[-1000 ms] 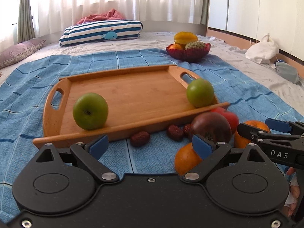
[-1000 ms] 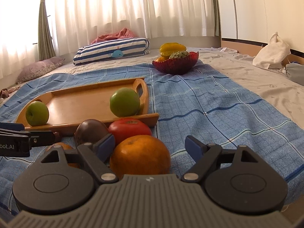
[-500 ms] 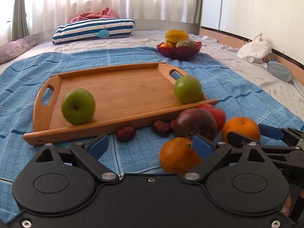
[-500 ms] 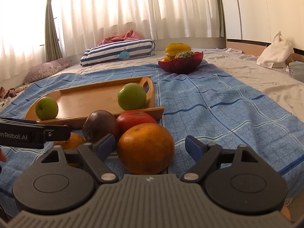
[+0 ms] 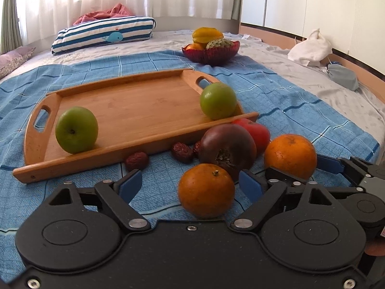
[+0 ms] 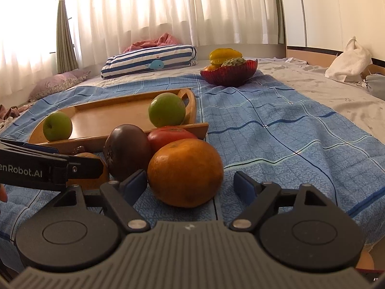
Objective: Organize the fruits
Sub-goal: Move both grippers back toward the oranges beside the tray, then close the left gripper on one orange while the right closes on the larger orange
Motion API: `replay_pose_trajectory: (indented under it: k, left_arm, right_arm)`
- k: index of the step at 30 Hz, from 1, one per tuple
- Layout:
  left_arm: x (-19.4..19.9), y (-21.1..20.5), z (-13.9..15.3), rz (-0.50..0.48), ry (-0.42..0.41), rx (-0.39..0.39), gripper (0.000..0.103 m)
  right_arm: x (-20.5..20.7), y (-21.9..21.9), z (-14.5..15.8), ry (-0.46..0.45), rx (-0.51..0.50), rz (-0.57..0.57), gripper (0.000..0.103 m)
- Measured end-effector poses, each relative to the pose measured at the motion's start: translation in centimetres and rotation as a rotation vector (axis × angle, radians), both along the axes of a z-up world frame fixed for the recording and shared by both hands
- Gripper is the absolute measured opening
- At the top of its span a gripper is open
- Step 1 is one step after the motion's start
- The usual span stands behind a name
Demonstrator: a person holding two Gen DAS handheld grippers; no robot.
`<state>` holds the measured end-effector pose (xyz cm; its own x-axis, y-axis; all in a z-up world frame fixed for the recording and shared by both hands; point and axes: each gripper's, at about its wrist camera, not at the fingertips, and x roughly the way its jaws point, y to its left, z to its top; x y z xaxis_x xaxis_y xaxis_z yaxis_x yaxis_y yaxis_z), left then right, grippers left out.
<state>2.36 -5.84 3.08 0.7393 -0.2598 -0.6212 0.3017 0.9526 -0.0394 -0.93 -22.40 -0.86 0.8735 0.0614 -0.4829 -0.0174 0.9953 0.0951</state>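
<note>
Left gripper point(image 5: 190, 186) jaws had just been closing around a round orange tangerine point(image 5: 206, 190), not yet pinching. Right gripper point(image 6: 190, 184) wide, bracketing another orange point(image 6: 185, 172). Both off the wooden tray point(image 5: 134, 101) on the blue blanket point(image 5: 276, 91).

You've got a striped whale pillow point(image 5: 103, 35) at the bed's far end, under the white curtains point(image 6: 168, 9). Pink blanket point(image 5: 103, 14) bunched behind that pillow, floral cushion point(image 6: 60, 83) left of it, white bag point(image 5: 310, 50) well right.
</note>
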Motion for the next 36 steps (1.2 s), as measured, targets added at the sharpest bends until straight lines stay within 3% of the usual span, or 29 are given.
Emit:
replay_pose_trajectory:
  k: [3,6,25,36]
  left_arm:
    - [0.1,0.0,-0.2,-0.001,0.012,-0.002,0.081]
    - [0.2,0.0,-0.3,-0.017,0.033,-0.013,0.070]
    - [0.2,-0.6,-0.7,-0.015,0.024,0.008,0.069]
    - [0.4,-0.5,-0.9,-0.009,0.027,0.004,0.069]
  right_arm:
    - [0.1,0.2,-0.1,0.002,-0.010,0.004,0.087]
    - [0.1,0.4,-0.2,0.000,-0.022,0.009,0.086]
    - [0.2,1.0,-0.5,0.000,-0.061,0.004,0.080]
    - [0.7,1.1,-0.6,0.011,-0.071,0.005,0.082]
